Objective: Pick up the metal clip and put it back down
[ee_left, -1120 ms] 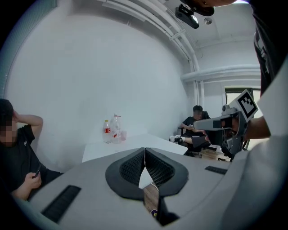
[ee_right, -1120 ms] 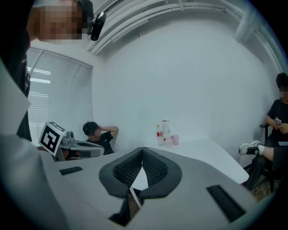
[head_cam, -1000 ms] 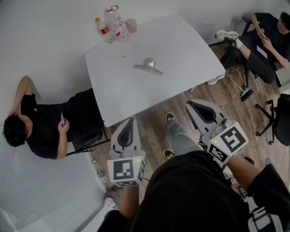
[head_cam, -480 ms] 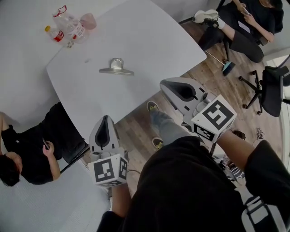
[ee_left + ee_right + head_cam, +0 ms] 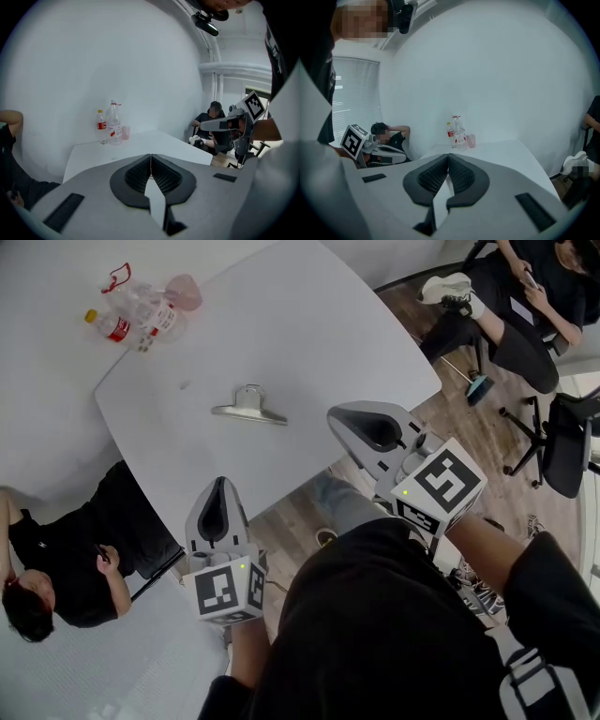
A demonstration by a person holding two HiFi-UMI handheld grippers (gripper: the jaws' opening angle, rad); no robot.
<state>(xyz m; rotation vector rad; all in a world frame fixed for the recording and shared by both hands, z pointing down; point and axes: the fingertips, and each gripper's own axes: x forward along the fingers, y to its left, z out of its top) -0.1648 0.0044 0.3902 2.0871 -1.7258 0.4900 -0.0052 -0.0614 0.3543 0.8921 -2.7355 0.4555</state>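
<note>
I read both tongs fully closed and empty. The flat silver metal clip (image 5: 248,408) lies near the centre of the white tabletop (image 5: 309,334). The left tongs (image 5: 219,482) and right tongs (image 5: 332,417) hover over the tabletop's near edge.

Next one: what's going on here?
A person stands at the white table with tongs in each hand. The left tongs and right tongs are both shut and empty, held by the table's near edge. The metal clip lies untouched mid-table, with bottles and a pink cup at the far corner. The pick-up has not yet begun.
</note>
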